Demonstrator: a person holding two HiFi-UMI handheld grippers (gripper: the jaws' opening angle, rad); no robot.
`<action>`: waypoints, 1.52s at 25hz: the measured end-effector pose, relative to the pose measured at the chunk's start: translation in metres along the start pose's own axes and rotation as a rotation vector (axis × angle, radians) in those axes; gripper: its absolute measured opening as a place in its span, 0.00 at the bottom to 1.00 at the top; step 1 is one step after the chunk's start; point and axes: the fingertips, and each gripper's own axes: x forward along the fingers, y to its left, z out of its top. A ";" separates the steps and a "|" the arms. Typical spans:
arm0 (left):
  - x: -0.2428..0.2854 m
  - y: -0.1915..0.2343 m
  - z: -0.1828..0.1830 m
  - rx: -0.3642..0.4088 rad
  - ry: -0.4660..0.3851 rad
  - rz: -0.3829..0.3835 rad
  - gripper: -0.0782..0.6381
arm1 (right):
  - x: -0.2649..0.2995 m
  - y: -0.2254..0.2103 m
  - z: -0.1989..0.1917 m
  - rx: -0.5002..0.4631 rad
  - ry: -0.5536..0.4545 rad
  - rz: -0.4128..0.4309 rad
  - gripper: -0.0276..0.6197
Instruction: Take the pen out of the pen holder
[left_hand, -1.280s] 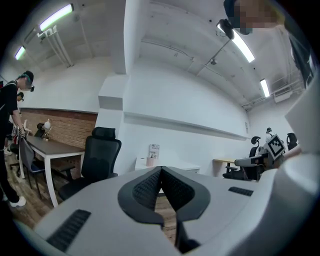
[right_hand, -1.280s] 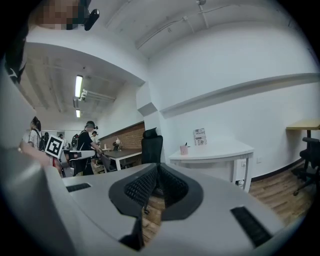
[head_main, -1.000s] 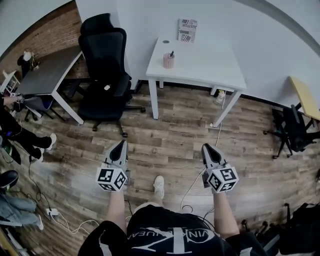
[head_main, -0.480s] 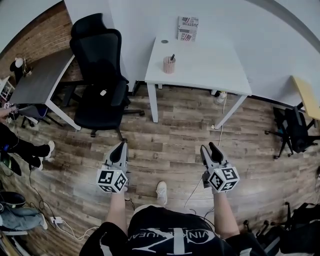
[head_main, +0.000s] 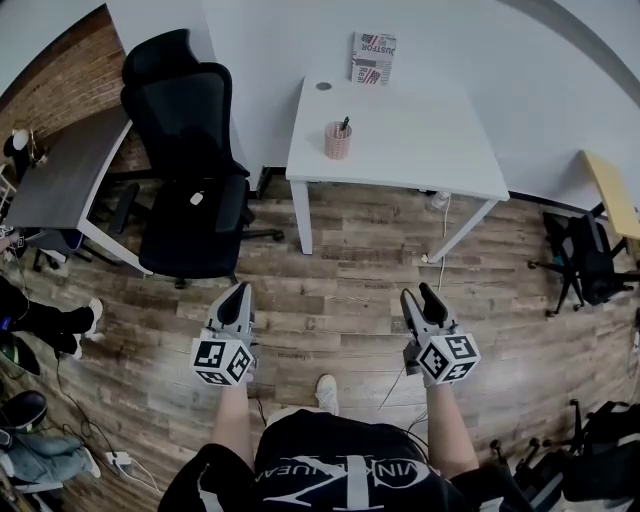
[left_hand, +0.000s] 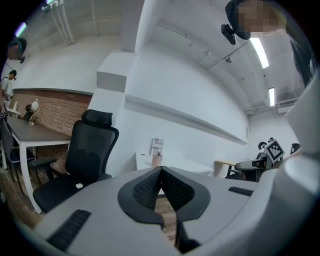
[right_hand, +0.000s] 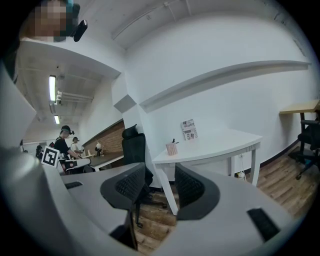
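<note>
White desk (head_main: 420, 130) well ahead | pen (head_main: 343, 124), seemingly, in holder (head_main: 338, 144), untouched | left gripper (head_main: 240, 291) closed | right gripper (head_main: 417, 295) just opened, empty

place: prob. office | evid: white desk (head_main: 425, 140), black swivel chair (head_main: 190, 120), 2nd desk (head_main: 62, 182) | wood floor (head_main: 340, 300)

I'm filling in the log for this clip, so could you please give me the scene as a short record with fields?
pen: standing in the pen holder, not yet taken out
pen holder: pink, on the white table, toward its left side in the head view
left gripper: jaws together, empty, over the wooden floor, short of the table
right gripper: jaws apart, just been opening, nothing between them, also short of the table
nearby: black office chair left of the table
</note>
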 end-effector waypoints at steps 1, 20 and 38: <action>0.004 0.004 0.000 -0.001 0.001 -0.002 0.13 | 0.005 0.001 0.001 0.005 -0.003 0.000 0.31; 0.050 0.046 -0.008 0.014 0.030 0.028 0.13 | 0.093 -0.010 0.015 0.029 0.018 0.038 0.32; 0.167 0.071 0.017 0.003 0.019 0.080 0.13 | 0.213 -0.068 0.055 0.041 0.031 0.096 0.32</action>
